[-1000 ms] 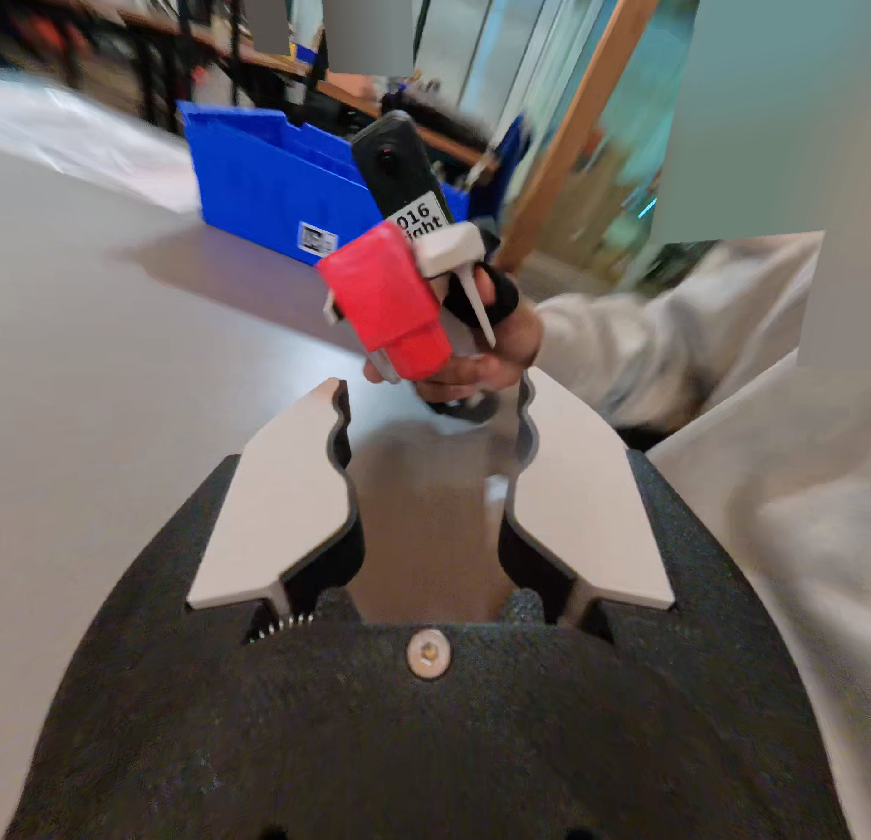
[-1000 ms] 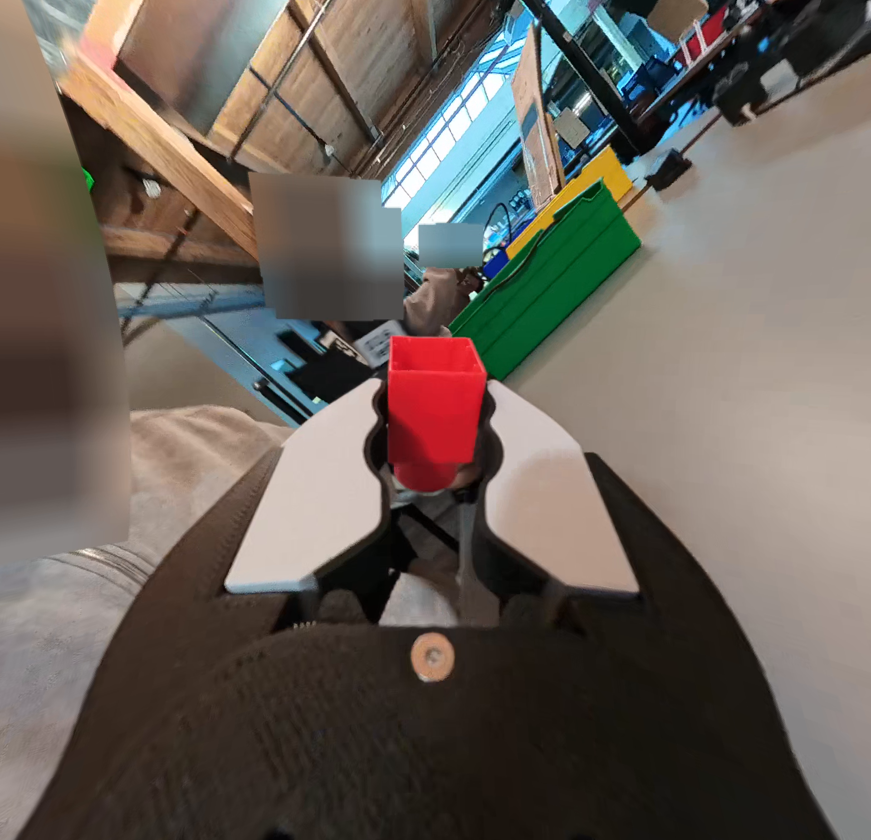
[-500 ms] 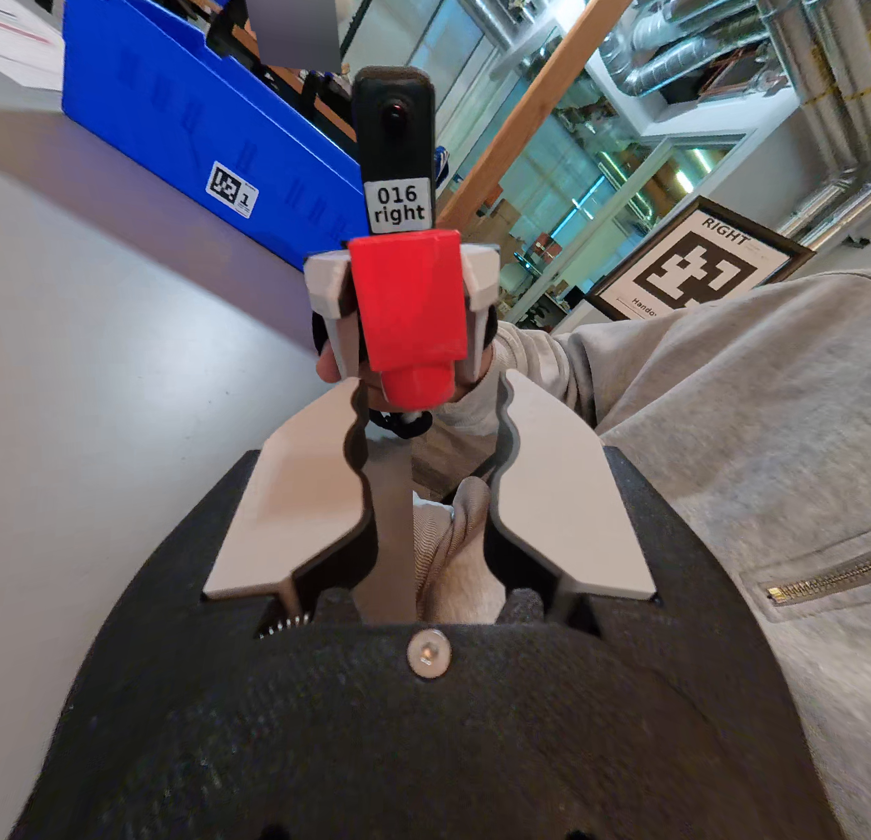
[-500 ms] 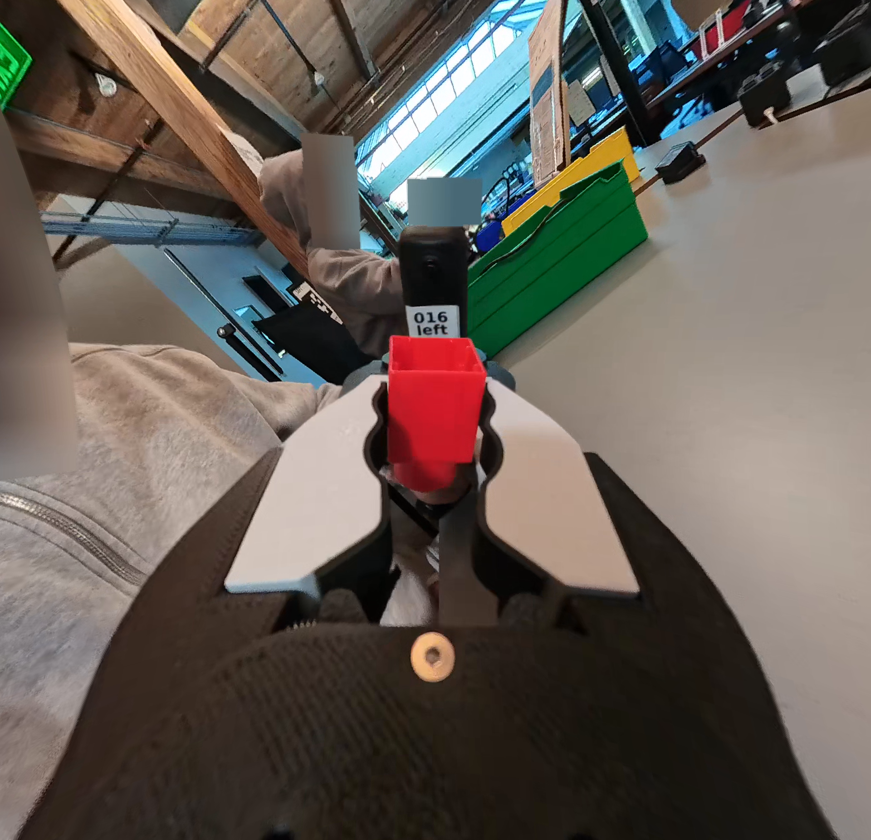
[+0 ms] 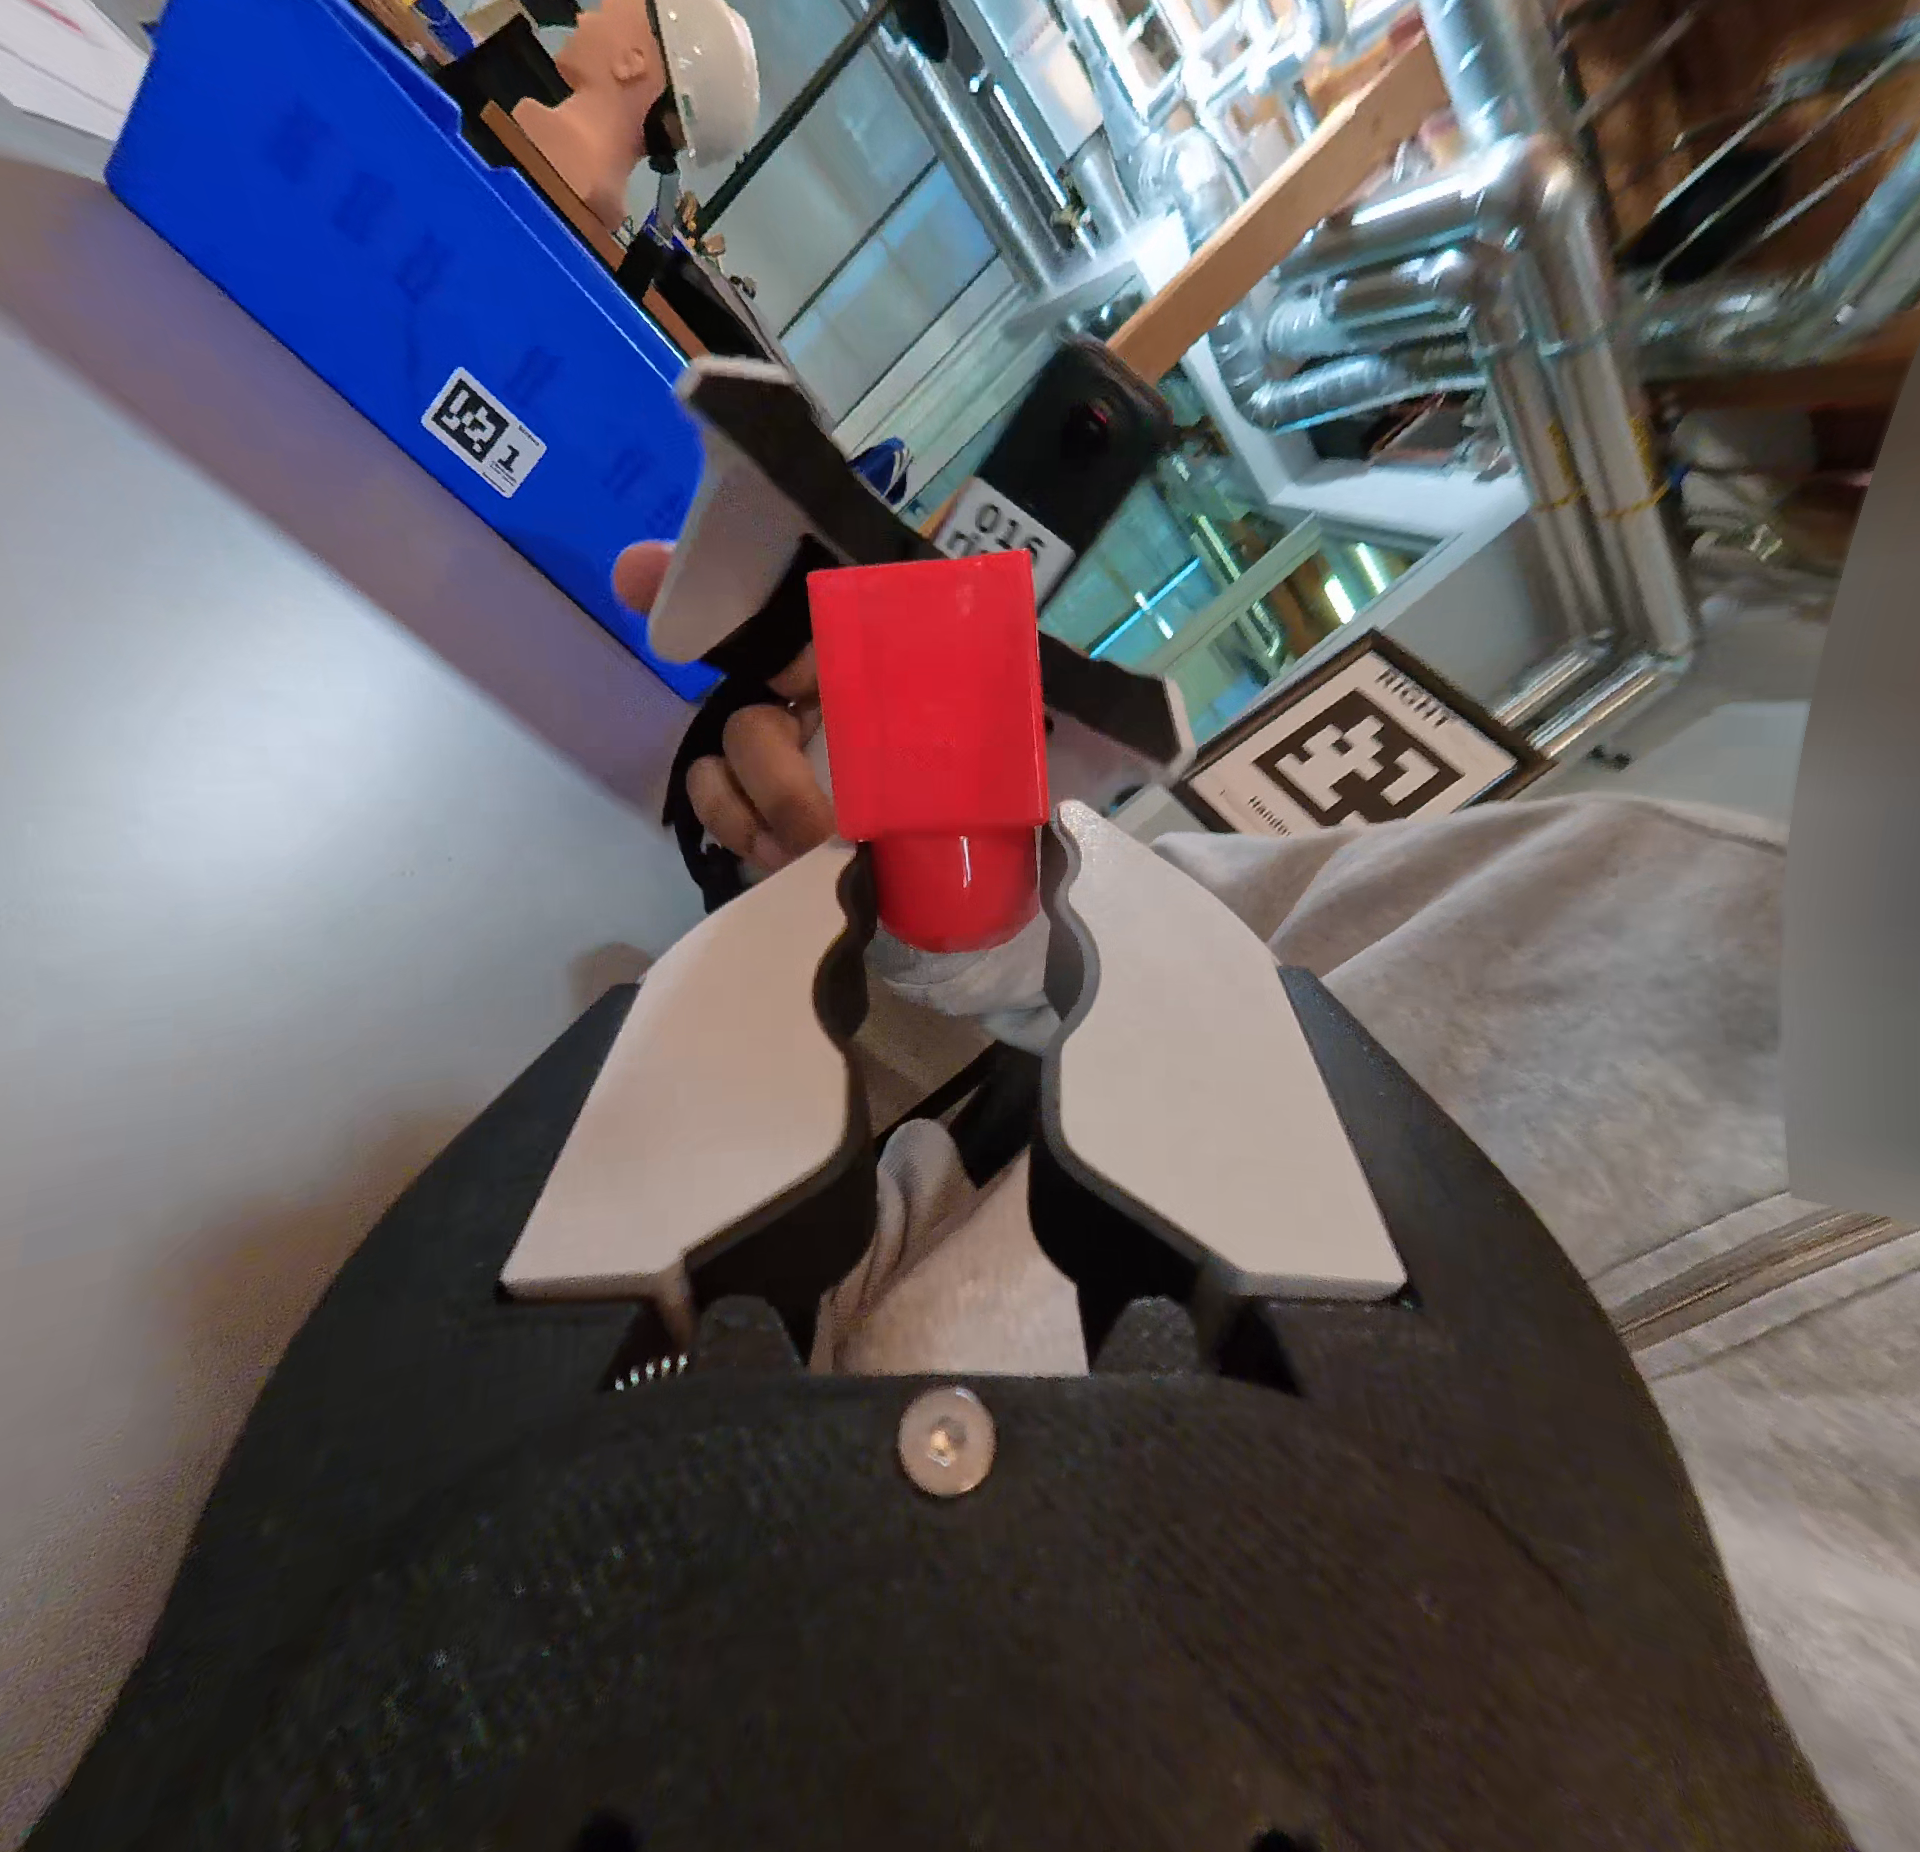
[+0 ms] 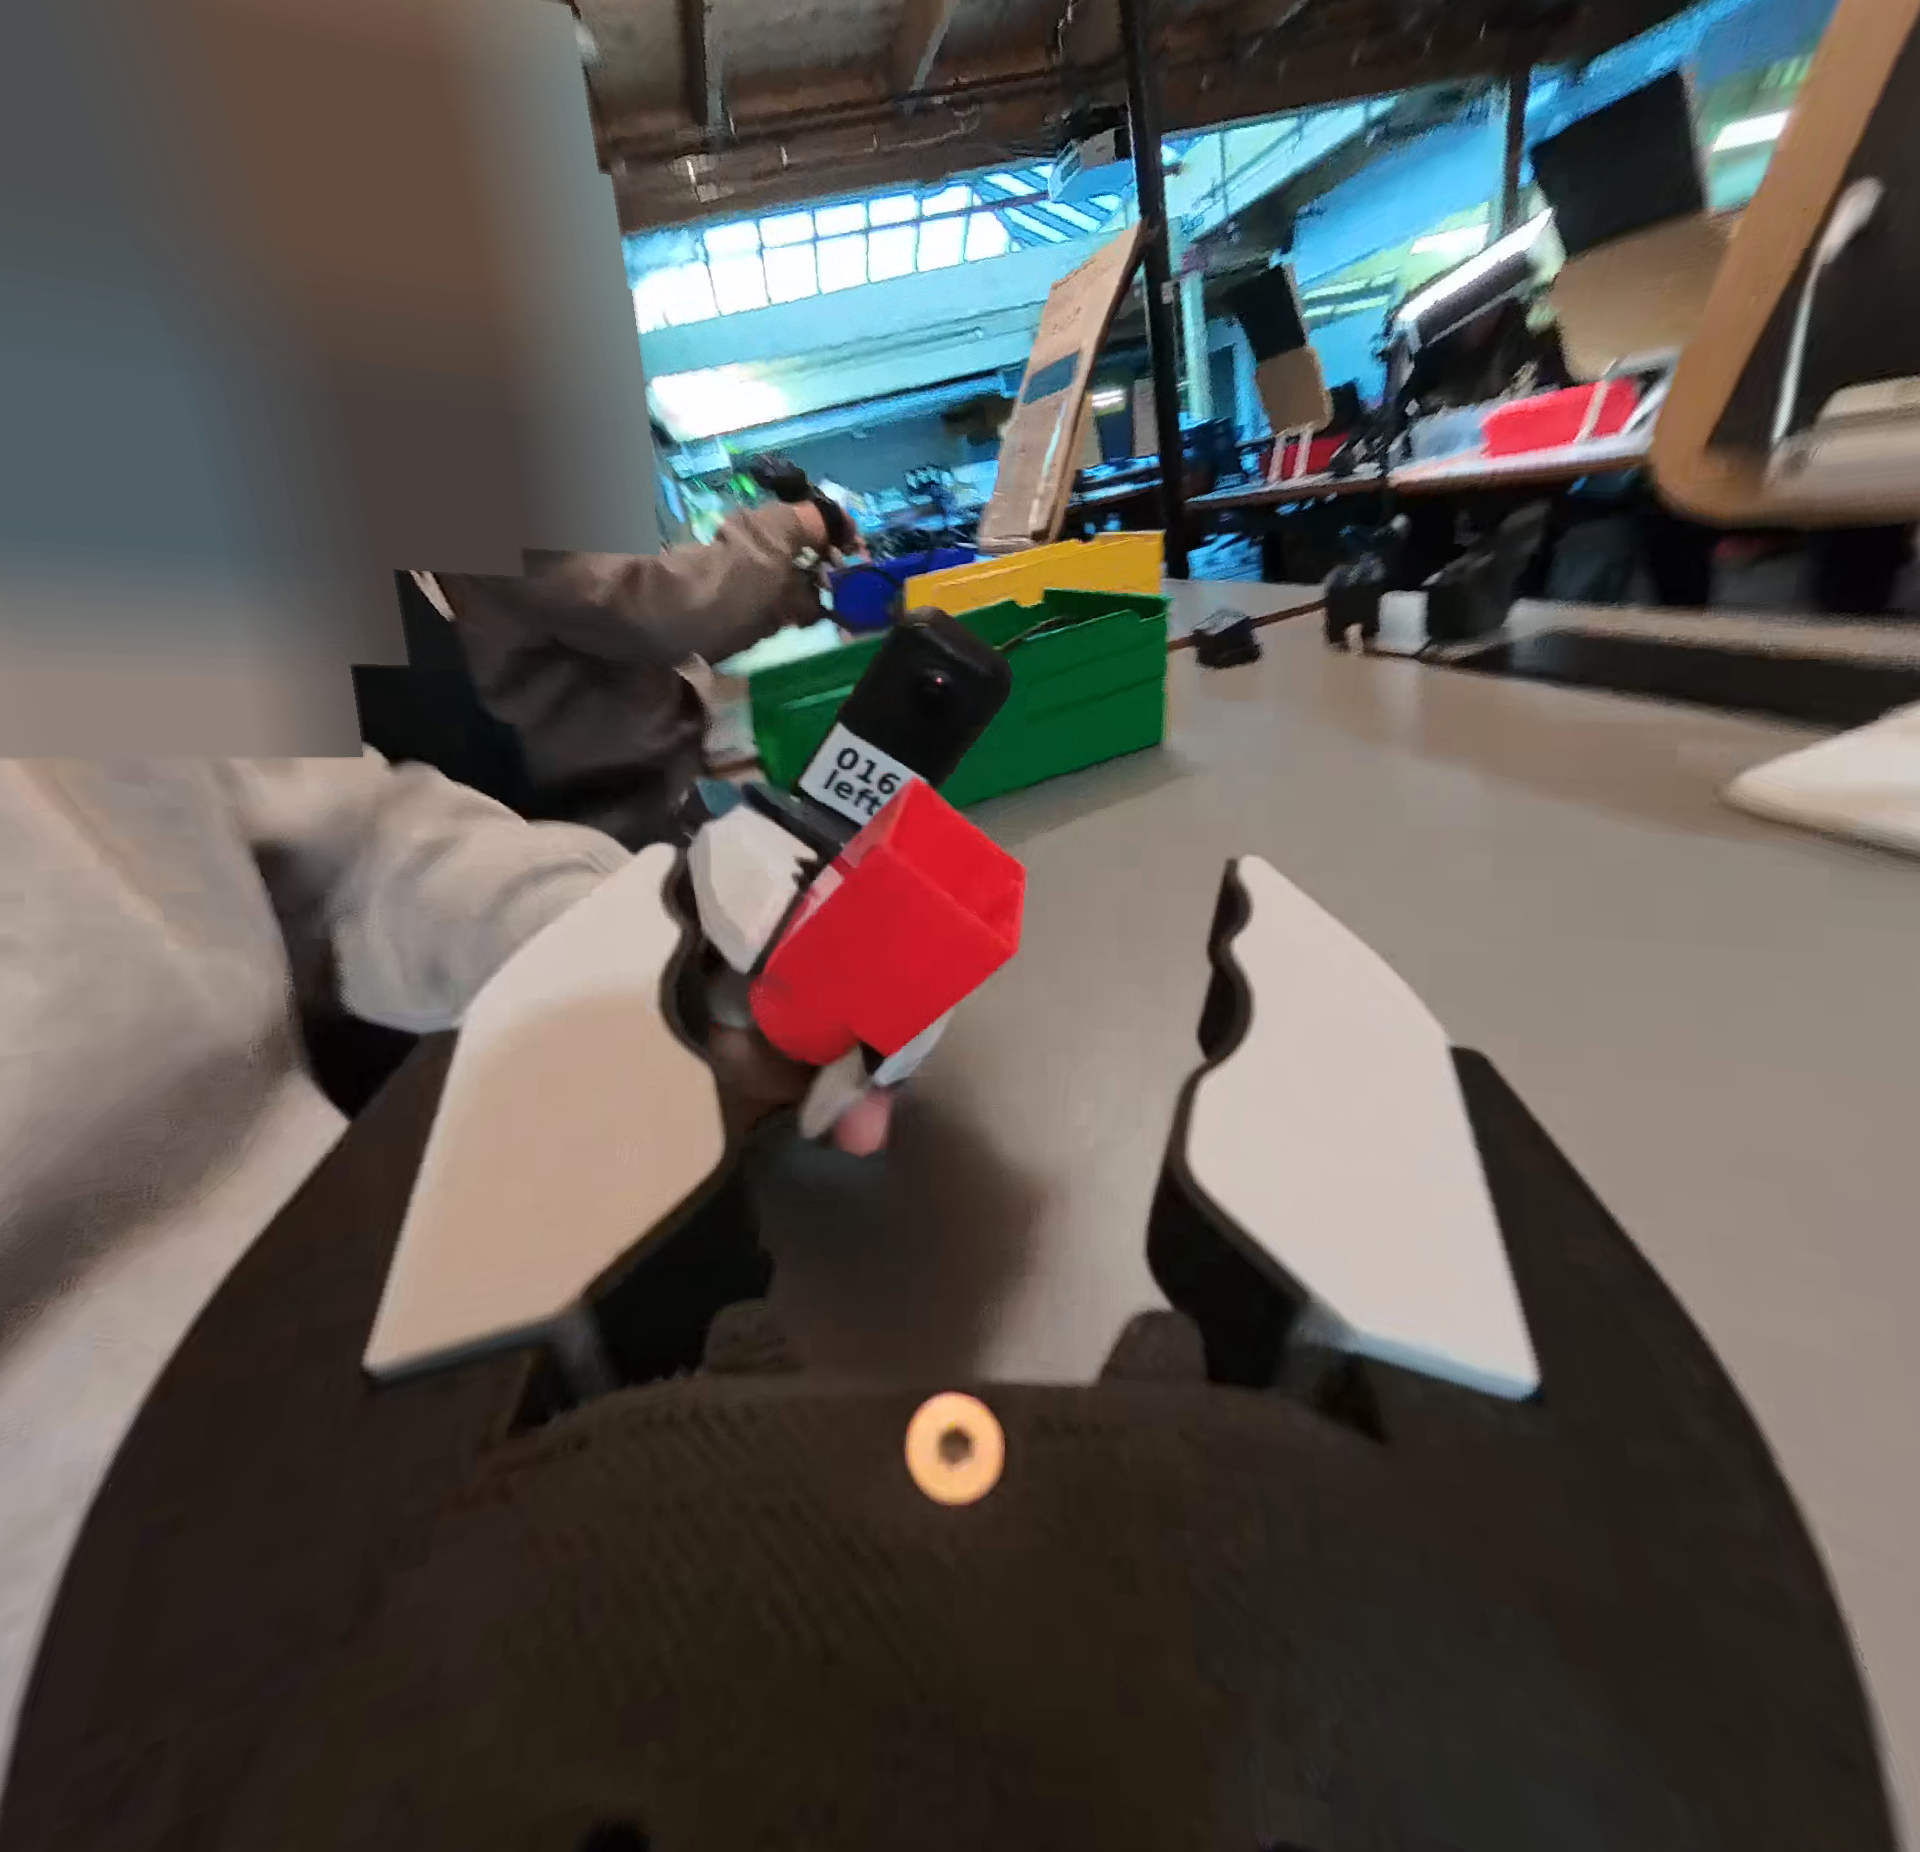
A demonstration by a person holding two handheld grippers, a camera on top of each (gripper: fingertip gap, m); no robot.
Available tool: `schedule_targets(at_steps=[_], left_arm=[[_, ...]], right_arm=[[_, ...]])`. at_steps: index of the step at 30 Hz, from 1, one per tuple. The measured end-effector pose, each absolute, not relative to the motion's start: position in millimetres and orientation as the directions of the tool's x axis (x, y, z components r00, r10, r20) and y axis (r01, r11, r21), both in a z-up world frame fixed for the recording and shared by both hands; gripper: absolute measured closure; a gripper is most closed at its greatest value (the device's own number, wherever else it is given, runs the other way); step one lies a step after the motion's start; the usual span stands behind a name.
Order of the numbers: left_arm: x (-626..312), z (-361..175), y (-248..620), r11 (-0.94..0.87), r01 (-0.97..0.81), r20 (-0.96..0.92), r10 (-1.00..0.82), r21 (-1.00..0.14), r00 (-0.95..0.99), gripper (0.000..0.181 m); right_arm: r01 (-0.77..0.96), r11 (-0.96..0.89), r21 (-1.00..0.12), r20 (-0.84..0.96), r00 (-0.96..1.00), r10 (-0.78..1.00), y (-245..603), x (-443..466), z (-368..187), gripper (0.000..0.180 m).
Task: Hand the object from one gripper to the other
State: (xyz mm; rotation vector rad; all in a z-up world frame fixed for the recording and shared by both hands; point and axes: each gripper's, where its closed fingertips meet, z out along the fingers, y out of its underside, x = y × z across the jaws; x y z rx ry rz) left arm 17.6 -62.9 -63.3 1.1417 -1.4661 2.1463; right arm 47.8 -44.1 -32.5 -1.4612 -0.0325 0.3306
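The left gripper [image 5: 951, 903] is clamping its two pale fingers around the round stub at the near end of the red object [image 5: 930, 701], so the square, hollow body is sticking out far beyond the tips, held up in the air above the grey table [image 5: 239, 763]. Gripping by the narrow stub is leaving the wider block free, which probably made room for both tools to hold it at once. The right gripper [image 6: 951, 903] is standing wide apart and holding nothing; in its own view the red object is sitting just off its left finger, tilted, with the left gripper's fingers pinching it from the far side. In the left wrist view, the right gripper's spread fingers are showing behind the red block, no longer around it. The handover therefore looks done, with the object resting solely in the left tool. A blue bin [image 5: 343, 275] is standing far left, and a green bin [image 6: 1049, 690] is sitting farther across the table.
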Motion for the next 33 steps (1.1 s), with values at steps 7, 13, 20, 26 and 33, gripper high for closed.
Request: schedule_targets(at_steps=[7, 13, 20, 26, 33], left_arm=[[19.7, -66.5, -61.6, -0.497, -0.721, 0.846, -0.053, -0.483, -0.530, 0.148], [16.7, -66.5, -66.0, -0.494, -0.742, 0.858, -0.019, -0.454, -0.513, 0.148], [18.1, -65.8, -66.5, -0.498, -0.726, 0.849, -0.037, -0.473, -0.527, 0.140], [30.1, -63.8, -51.0, -0.513, -0.594, 0.762, -0.214, -0.620, -0.611, 0.099], [28.8, -55.1, -45.3, -0.352, -0.358, 0.491, -0.445, -0.865, -0.749, 0.090]], right_arm=[[0.422, -0.024, -0.906, 0.415, 0.899, 0.137, -40.5, 29.9, -48.2, 0.092], [0.540, -0.104, -0.835, 0.526, 0.840, 0.136, -35.5, 26.5, -63.1, 0.110], [0.509, -0.092, -0.856, 0.495, 0.857, 0.142, -37.3, 25.9, -59.7, 0.112], [0.293, -0.058, -0.954, 0.279, 0.944, 0.175, -41.7, 29.4, -51.0, 0.112], [-0.216, -0.073, -0.974, -0.228, 0.912, 0.341, -48.7, 25.5, -39.7, 0.112]])
